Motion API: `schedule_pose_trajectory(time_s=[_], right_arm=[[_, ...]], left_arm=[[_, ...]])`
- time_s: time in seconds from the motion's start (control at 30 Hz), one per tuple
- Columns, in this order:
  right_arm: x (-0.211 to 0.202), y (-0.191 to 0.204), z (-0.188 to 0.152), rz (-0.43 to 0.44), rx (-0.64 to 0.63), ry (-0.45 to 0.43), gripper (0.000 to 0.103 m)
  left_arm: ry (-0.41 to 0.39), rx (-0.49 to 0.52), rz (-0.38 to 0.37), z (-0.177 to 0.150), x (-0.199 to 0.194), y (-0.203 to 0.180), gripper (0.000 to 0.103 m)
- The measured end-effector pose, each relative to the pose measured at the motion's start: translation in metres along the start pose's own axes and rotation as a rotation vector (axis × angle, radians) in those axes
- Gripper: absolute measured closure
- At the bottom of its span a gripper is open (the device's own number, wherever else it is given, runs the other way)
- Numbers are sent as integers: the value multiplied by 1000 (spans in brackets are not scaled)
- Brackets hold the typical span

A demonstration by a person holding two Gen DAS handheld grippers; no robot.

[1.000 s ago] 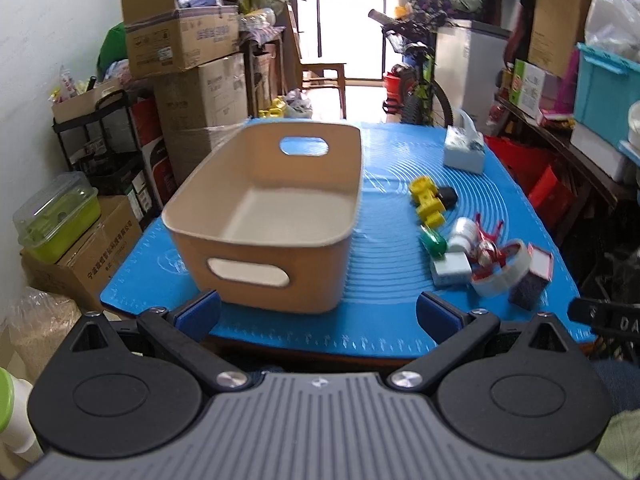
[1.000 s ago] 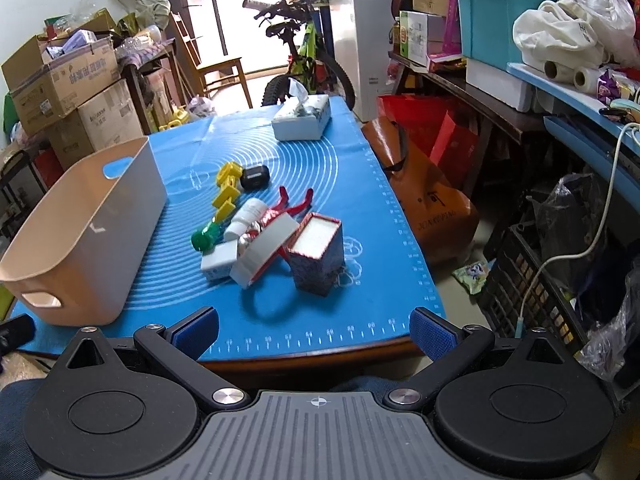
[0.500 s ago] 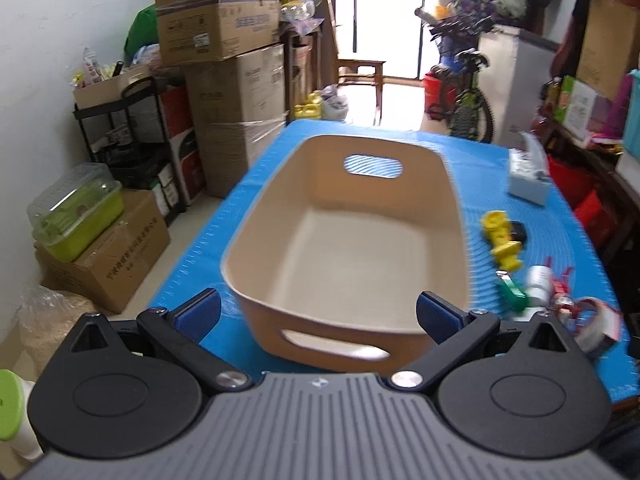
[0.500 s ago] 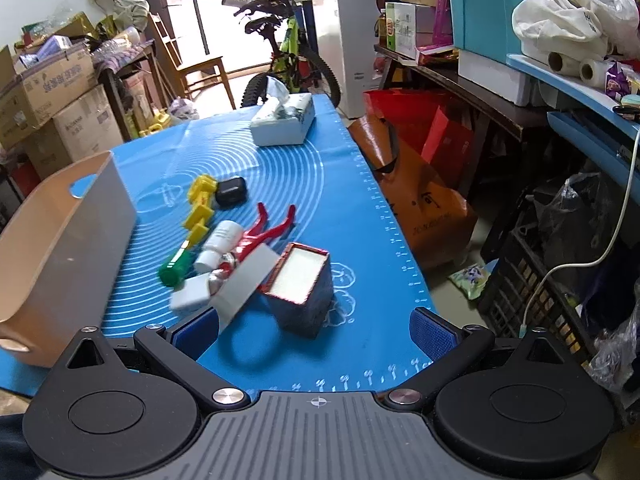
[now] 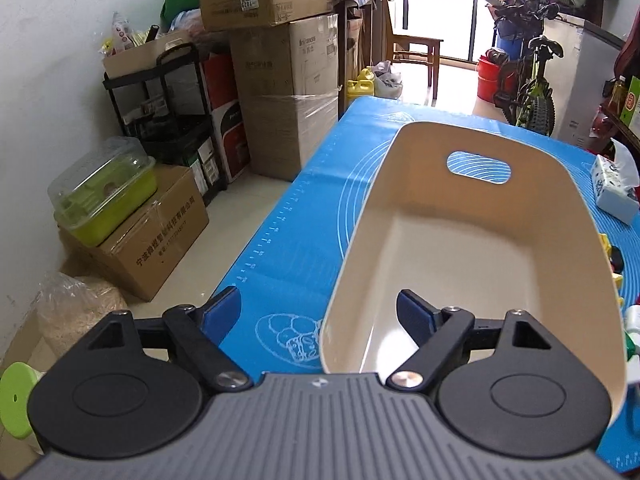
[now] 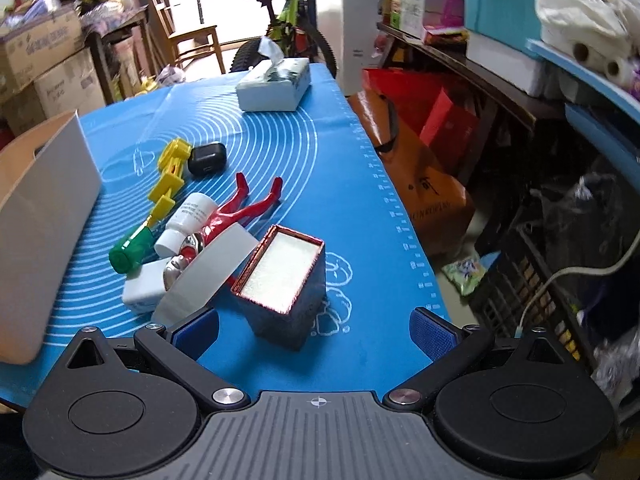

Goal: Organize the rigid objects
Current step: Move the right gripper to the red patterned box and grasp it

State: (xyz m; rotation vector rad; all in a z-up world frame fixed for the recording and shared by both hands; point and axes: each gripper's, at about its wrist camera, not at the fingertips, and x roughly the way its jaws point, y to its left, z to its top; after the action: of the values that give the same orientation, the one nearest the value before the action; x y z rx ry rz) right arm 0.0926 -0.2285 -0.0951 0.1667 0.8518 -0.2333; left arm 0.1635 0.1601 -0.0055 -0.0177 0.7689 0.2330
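Now left tool (image 5: 320, 314), angled downward, astride bin (image 5: 472, 240) wall, closing, not yet gripping.

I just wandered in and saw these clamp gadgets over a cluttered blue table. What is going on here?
A person is tidying small objects with a handheld tool in each hand. The left tool straddles the near left wall of the empty beige bin, its jaws closing around it without pressing yet. The right tool hovers open over the small open box, beside the tape roll, white bottle and red figure. Nothing has gone into the bin.
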Motion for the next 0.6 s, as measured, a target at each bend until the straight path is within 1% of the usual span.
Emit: schedule_pose_trajectory(time_s=[0.03, 0.07, 0.1, 0.23, 0.3, 0.33, 0.43, 0.5, 0.57, 0.6], right_arm=[[3, 1, 1, -2, -12, -2, 3], [6, 3, 2, -4, -21, -3, 3], [9, 3, 2, -3, -28, -4, 3], [21, 6, 4, 14, -29, 8, 4], [26, 8, 4, 22, -31, 5, 7], [28, 9, 3, 22, -35, 2, 8], [34, 12, 4, 26, -38, -4, 12], [37, 12, 5, 28, -28, -4, 21], [39, 11, 7, 38, -15, 3, 24], [40, 11, 7, 42, -12, 5, 28]], left_arm=[[-3, -1, 4, 0, 1, -1, 26], [-4, 3, 5, 0, 2, -2, 29], [-3, 8, 8, 1, 4, -3, 36], [13, 26, 7, 0, 11, -5, 55], [24, 29, 19, 0, 16, -5, 71], [28, 28, 28, 0, 18, -5, 73], [32, 3, 7, 0, 19, 0, 75], [34, 0, 1, 0, 21, 0, 75], [30, 4, -4, 0, 22, -1, 78], [28, 5, -7, 0, 22, -2, 80]])
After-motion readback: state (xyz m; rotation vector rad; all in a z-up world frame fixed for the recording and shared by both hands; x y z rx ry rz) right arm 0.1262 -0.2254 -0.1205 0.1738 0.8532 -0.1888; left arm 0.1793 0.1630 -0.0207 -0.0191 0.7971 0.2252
